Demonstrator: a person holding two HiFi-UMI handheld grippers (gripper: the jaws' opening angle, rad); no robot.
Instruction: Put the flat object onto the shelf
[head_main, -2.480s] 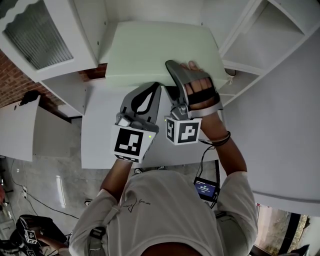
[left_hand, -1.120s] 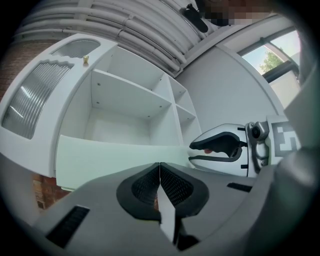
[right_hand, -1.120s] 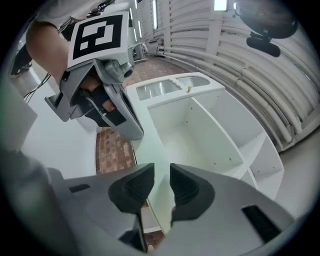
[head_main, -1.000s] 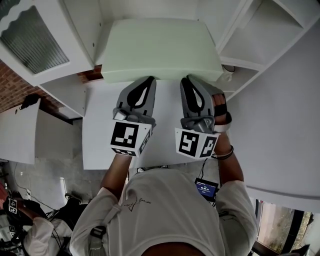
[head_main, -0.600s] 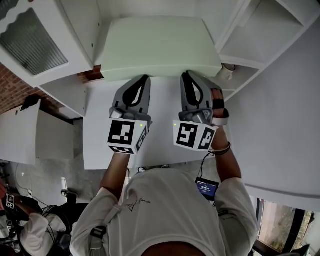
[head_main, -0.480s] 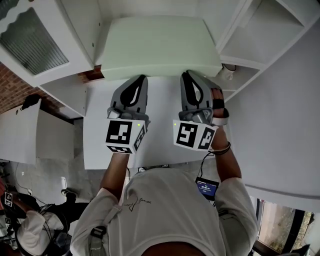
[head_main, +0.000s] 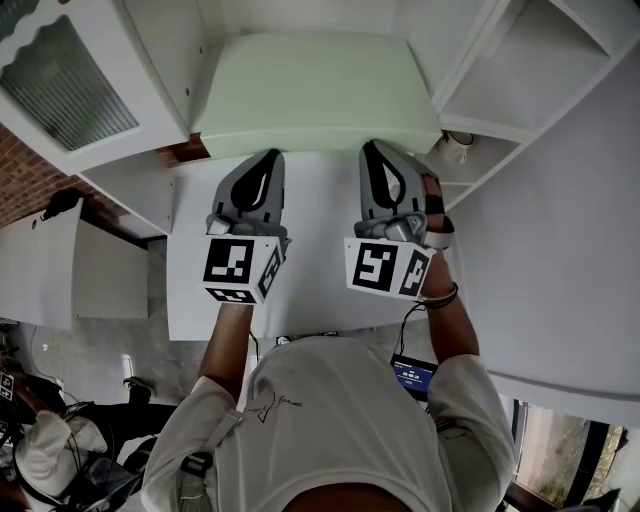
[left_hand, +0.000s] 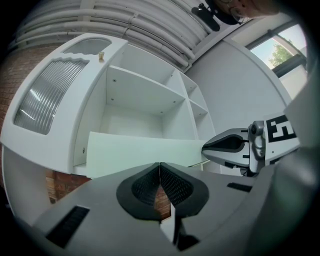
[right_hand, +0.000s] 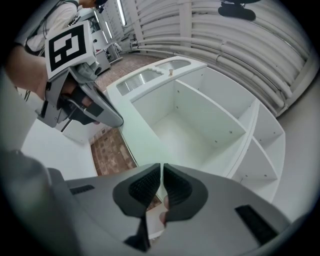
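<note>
The flat object is a pale green board (head_main: 315, 95) lying in the open compartment of the white shelf unit (head_main: 200, 40), with its near edge toward me. My left gripper (head_main: 268, 155) is shut and empty, its tips against the left part of that edge. My right gripper (head_main: 372, 147) meets the edge further right. Its jaws have just been closing with nothing between them. In the left gripper view the left gripper (left_hand: 159, 164) points at the board (left_hand: 140, 152), with the right gripper (left_hand: 225, 146) beside it. In the right gripper view the right gripper (right_hand: 162, 165) shows only a hairline slit before the board (right_hand: 135, 140).
A white ledge (head_main: 310, 260) lies under both grippers. A cabinet door with ribbed glass (head_main: 65, 85) stands open at the left. Smaller shelf compartments (head_main: 520, 90) are at the right. A brick wall (head_main: 25, 170) shows at the left, and a person crouches on the floor at the lower left (head_main: 50, 460).
My left gripper has slid left along the board's near edge. The right gripper has stayed in place and rolled slightly. Earlier it lay over the board's edge.
</note>
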